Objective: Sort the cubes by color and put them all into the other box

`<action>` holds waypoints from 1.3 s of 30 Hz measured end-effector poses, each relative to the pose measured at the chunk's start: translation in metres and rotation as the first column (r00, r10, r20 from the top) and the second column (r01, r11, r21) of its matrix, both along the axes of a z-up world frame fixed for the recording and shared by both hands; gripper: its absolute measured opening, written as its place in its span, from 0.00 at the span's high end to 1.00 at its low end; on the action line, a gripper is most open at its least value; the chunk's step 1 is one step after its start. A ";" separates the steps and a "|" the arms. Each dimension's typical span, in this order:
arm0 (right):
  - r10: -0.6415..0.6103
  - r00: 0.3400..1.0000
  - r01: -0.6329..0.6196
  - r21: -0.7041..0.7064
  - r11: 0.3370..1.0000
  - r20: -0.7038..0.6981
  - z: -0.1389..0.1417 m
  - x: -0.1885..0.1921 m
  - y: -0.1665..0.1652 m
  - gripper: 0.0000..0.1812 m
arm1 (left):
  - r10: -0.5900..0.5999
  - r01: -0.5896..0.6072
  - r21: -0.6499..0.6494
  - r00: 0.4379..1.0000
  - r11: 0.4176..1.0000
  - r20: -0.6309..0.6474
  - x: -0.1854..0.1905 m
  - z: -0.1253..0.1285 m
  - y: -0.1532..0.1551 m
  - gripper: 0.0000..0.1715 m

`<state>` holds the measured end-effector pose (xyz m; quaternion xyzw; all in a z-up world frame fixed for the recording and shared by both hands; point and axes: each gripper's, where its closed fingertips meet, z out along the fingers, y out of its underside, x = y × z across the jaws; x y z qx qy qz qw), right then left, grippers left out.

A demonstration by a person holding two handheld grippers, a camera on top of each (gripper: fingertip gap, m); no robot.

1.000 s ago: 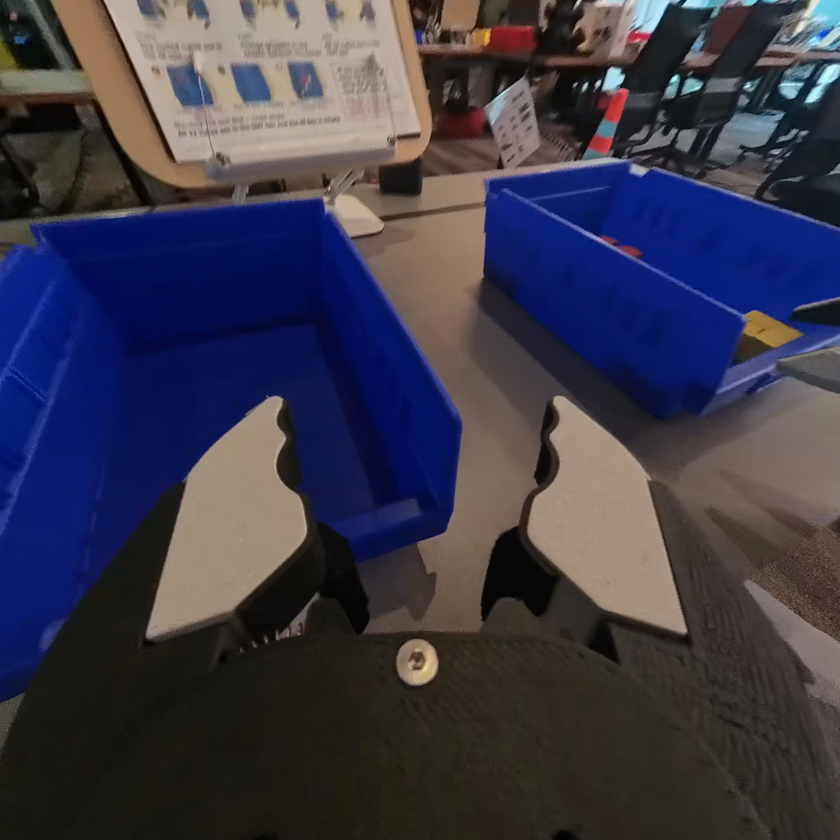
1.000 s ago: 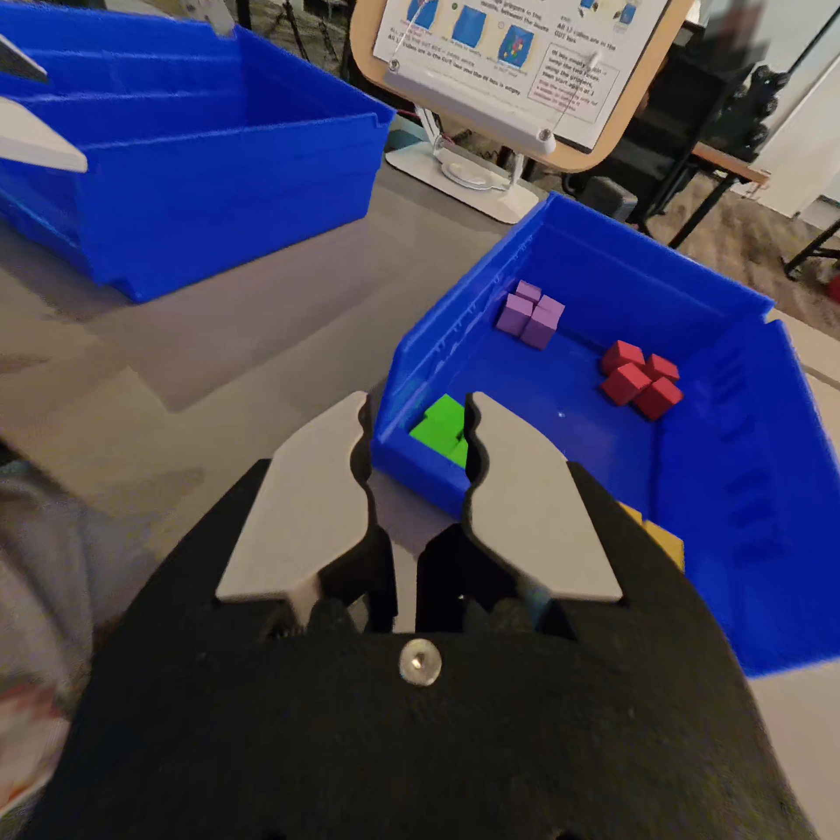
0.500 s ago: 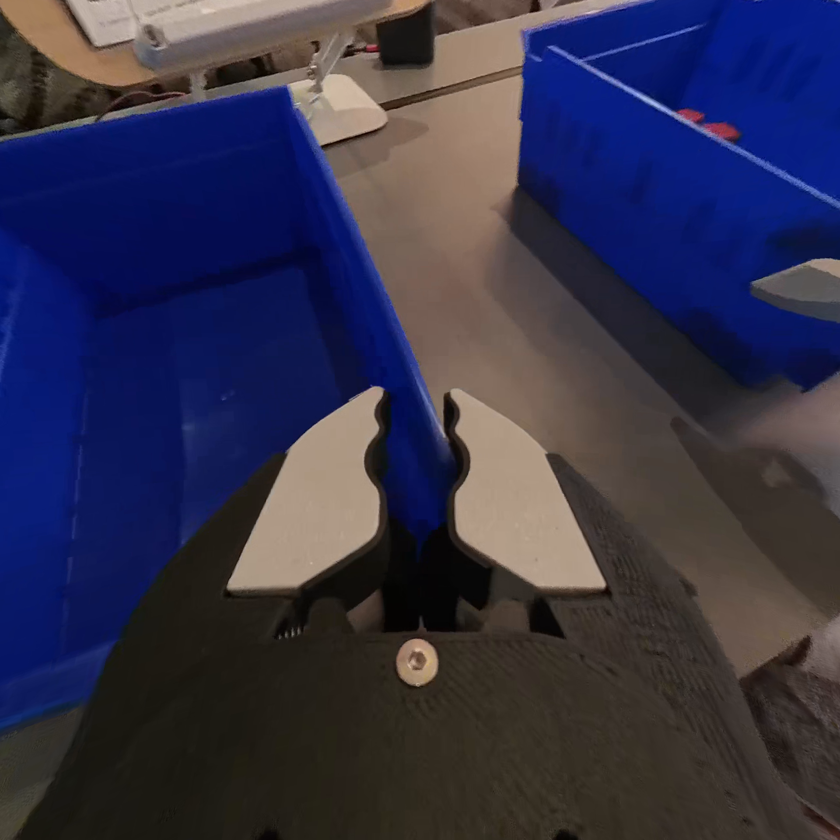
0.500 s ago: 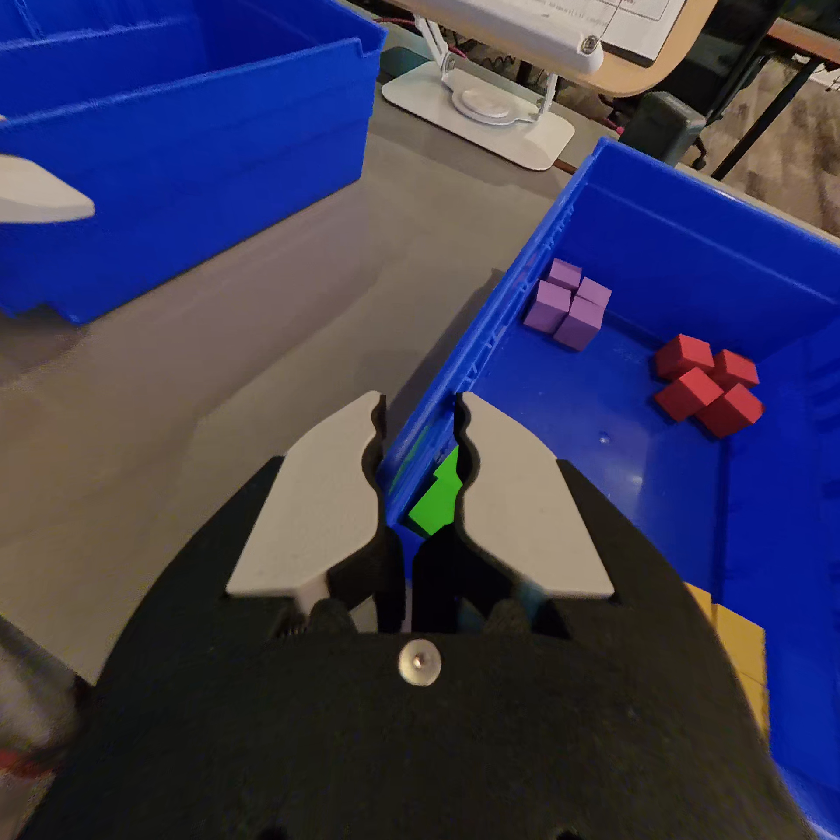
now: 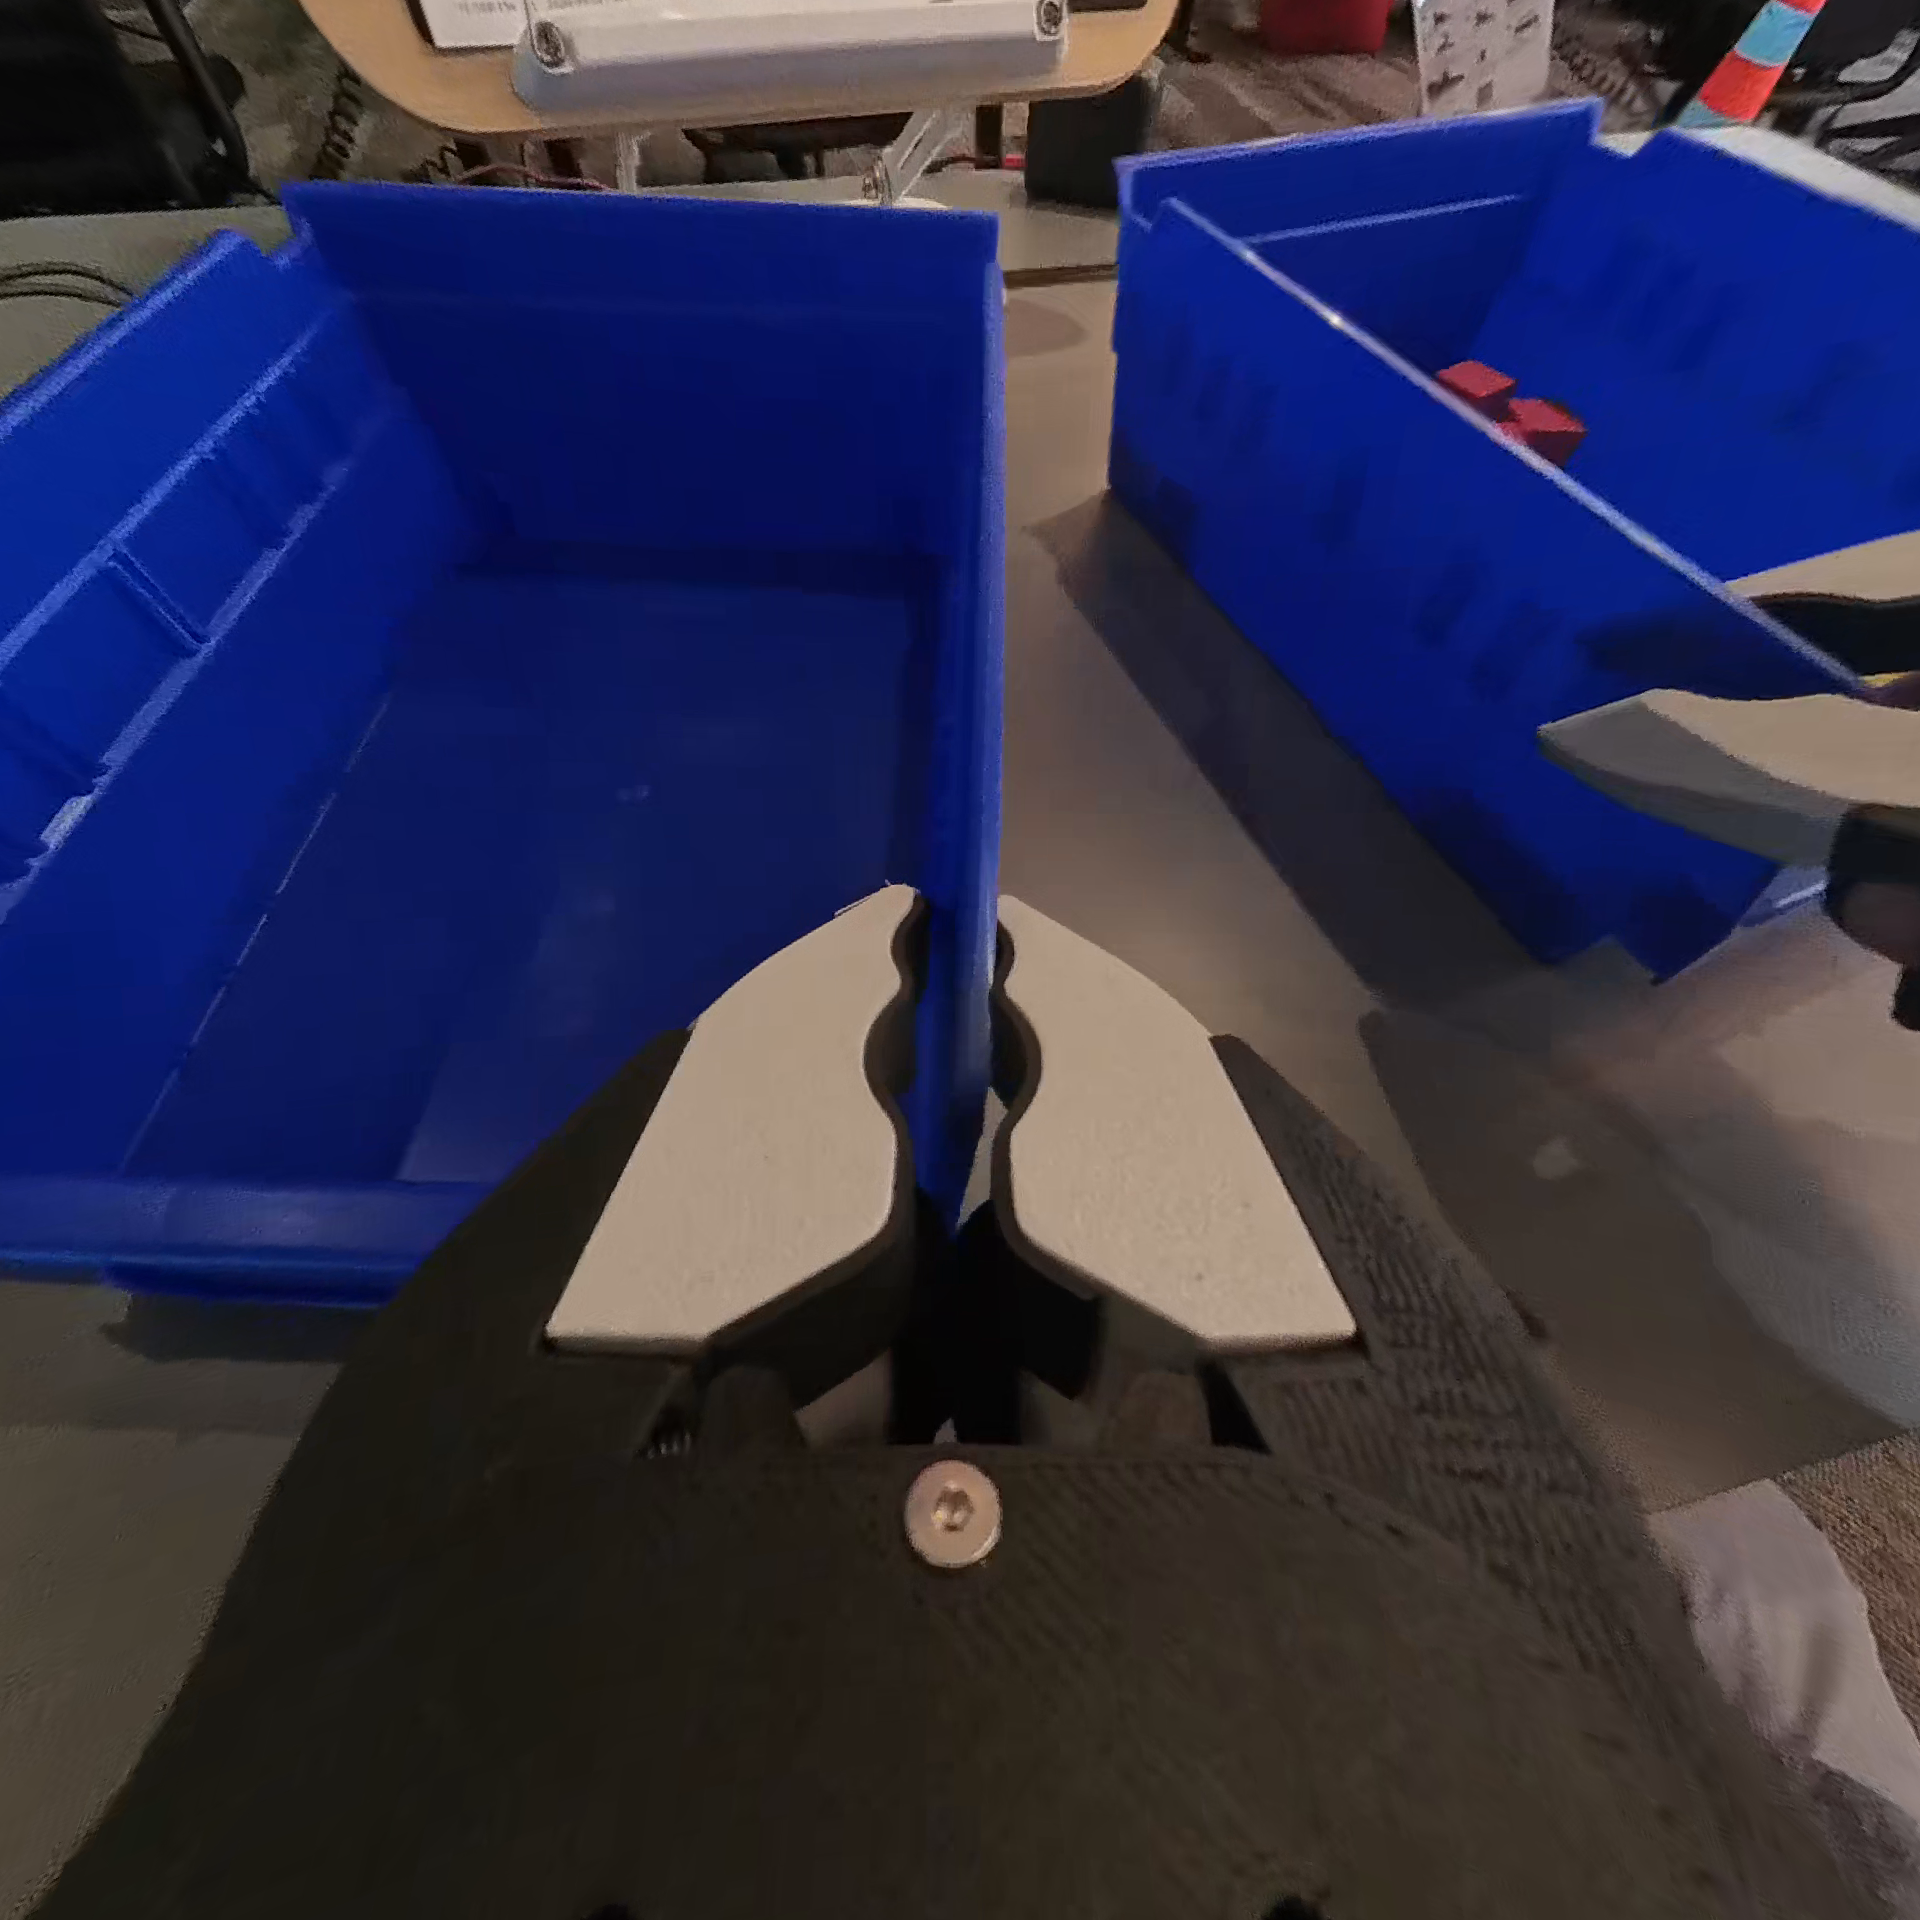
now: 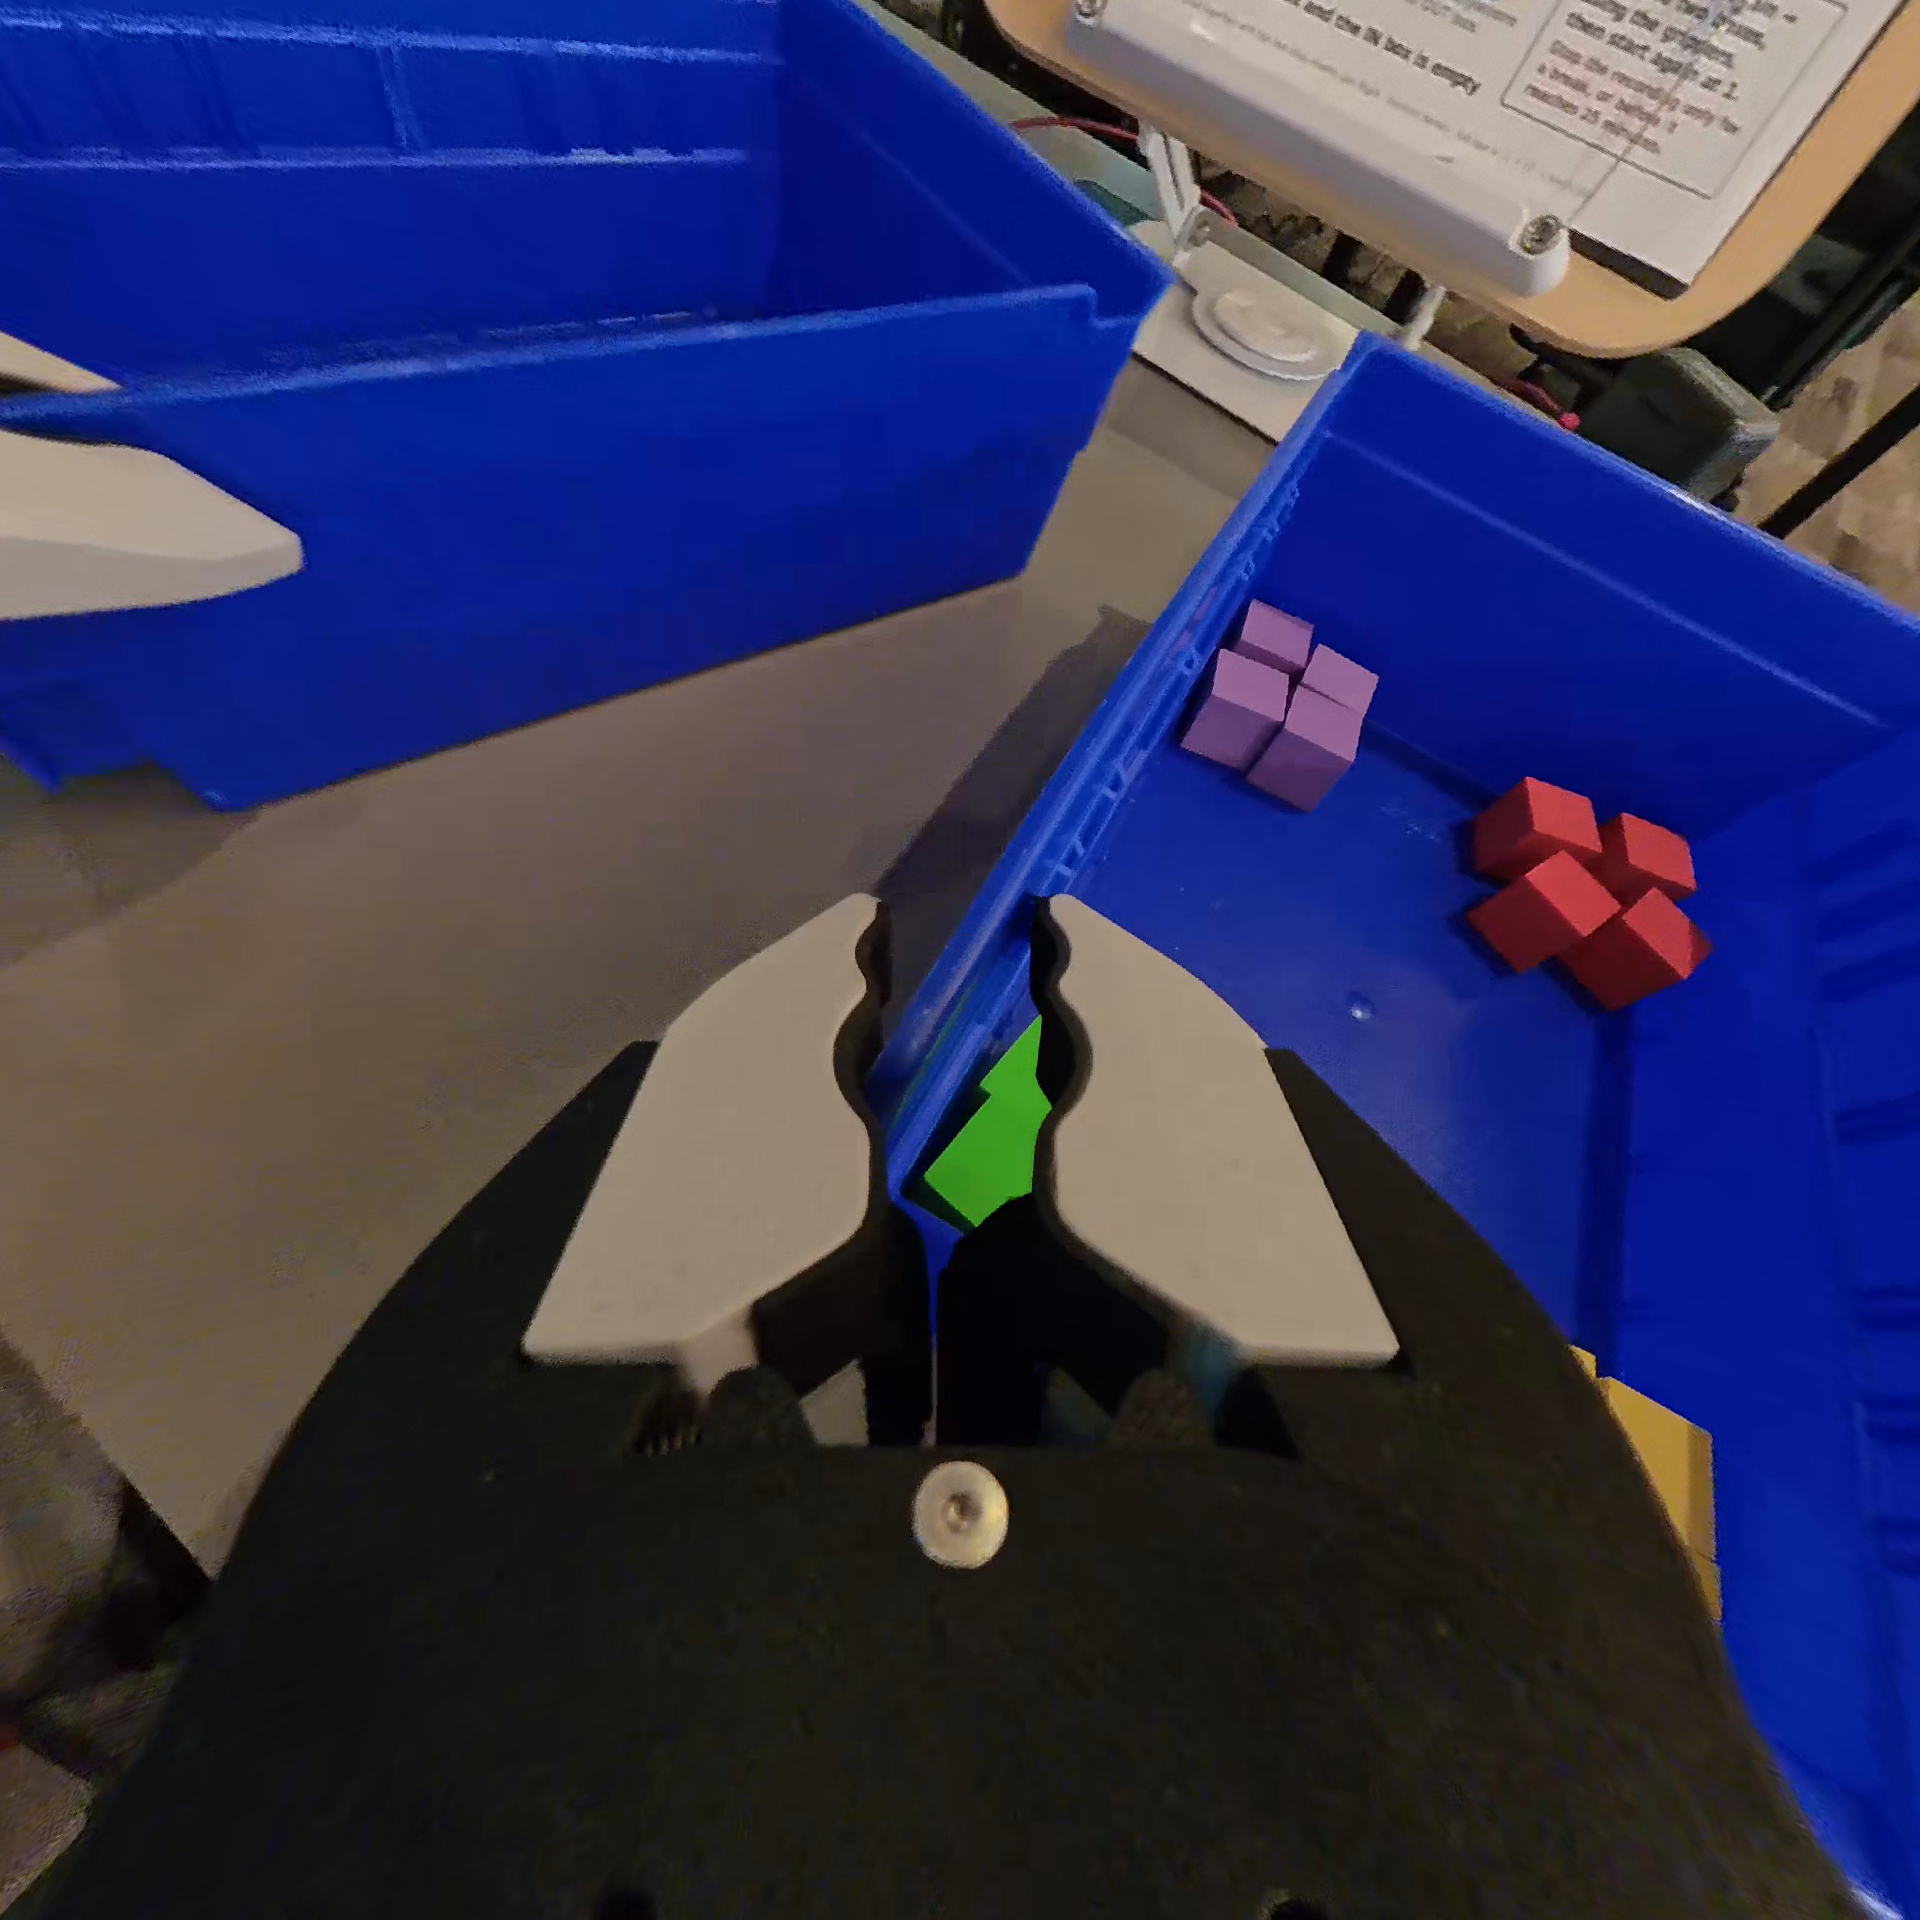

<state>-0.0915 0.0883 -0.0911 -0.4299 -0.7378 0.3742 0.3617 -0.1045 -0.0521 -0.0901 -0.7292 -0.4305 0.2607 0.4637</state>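
Left gripper [image 5: 958, 940] clamped on the right-hand wall of the empty blue bin [image 5: 499, 727], one finger inside and one outside; right gripper [image 6: 961, 935] likewise pinched on the left wall of the second blue bin [image 6: 1714, 1143]. In that second bin: purple cubes [image 6: 1280, 704] against the gripped wall, red cubes [image 6: 1584, 894] toward the far right, green cubes [image 6: 992, 1138] just behind the inner finger, a yellow block [image 6: 1652, 1455] at the near edge. Both bins gripped and resting on the grey table [image 6: 520, 935], well apart; all cubes in the one bin, none in the other.
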 end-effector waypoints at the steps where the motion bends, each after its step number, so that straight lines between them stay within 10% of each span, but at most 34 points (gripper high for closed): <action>1: 0.013 1.000 -0.013 0.002 1.000 0.000 0.000 0.000 -0.003 0.86 | 0.005 -0.005 0.006 1.000 1.000 -0.002 0.002 0.000 0.003 0.95; 10: 0.075 0.997 -0.075 -0.002 0.997 -0.002 0.000 0.000 -0.018 0.86 | -0.067 0.071 0.142 0.997 0.987 -0.030 0.024 0.002 0.048 0.87; 17: 0.063 0.995 -0.069 -0.085 0.994 -0.072 0.025 0.010 -0.003 0.75 | -0.273 0.265 0.250 0.962 0.931 -0.005 0.054 0.040 0.070 0.62; 25: 0.388 0.918 -0.387 0.035 0.922 -0.087 0.060 0.057 -0.078 0.75 | -0.218 0.219 0.018 0.975 0.976 -0.043 0.006 0.109 -0.057 0.61; 32: 0.341 0.939 -0.335 0.118 0.935 -0.035 0.050 0.046 -0.102 0.75 | -0.015 0.017 -0.345 1.000 0.939 0.008 -0.045 0.077 -0.129 0.59; 39: 0.152 0.988 -0.150 0.056 0.987 -0.021 0.051 0.042 -0.070 0.77 | 0.011 0.056 -0.219 0.956 0.974 0.292 -0.041 0.011 -0.135 0.80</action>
